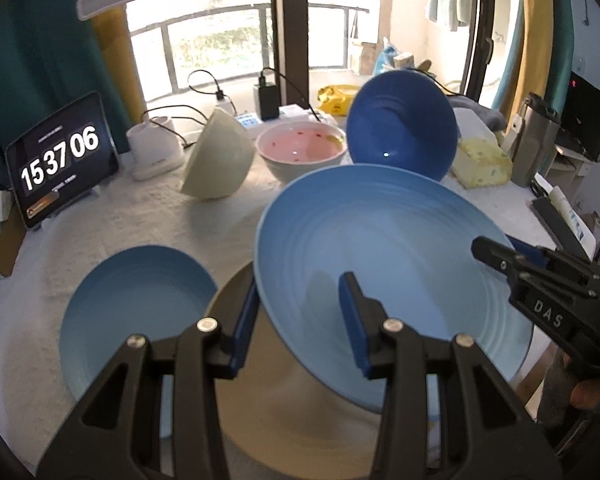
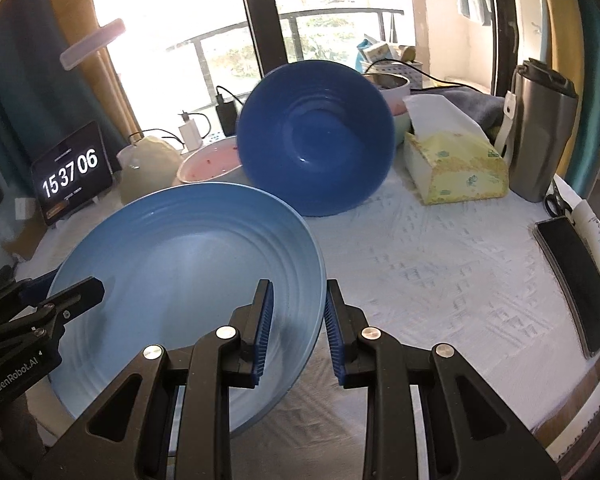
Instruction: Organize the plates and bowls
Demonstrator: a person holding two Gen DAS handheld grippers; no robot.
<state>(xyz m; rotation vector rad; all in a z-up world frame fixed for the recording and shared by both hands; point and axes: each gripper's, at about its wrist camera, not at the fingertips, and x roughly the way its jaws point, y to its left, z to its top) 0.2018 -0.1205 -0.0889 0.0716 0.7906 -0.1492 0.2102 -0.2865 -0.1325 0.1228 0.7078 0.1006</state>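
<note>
Both tools, left tool (image 1: pixel 300 312) and right tool (image 2: pixel 298 330), apparently pinch the light blue plate's (image 2: pixel 172 256) opposite rims.

We find the large plate (image 1: pixel 380 264) held tilted above the desk (image 2: pixel 440 272), left tongs (image 1: pixel 300 320) on its left rim, right tongs (image 2: pixel 298 328) on its right rim. A smaller plate (image 1: pixel 140 304) lies left of it. Behind stand three bowls (image 1: pixel 302 148); a tissue box (image 2: pixel 456 168) sits right.
</note>
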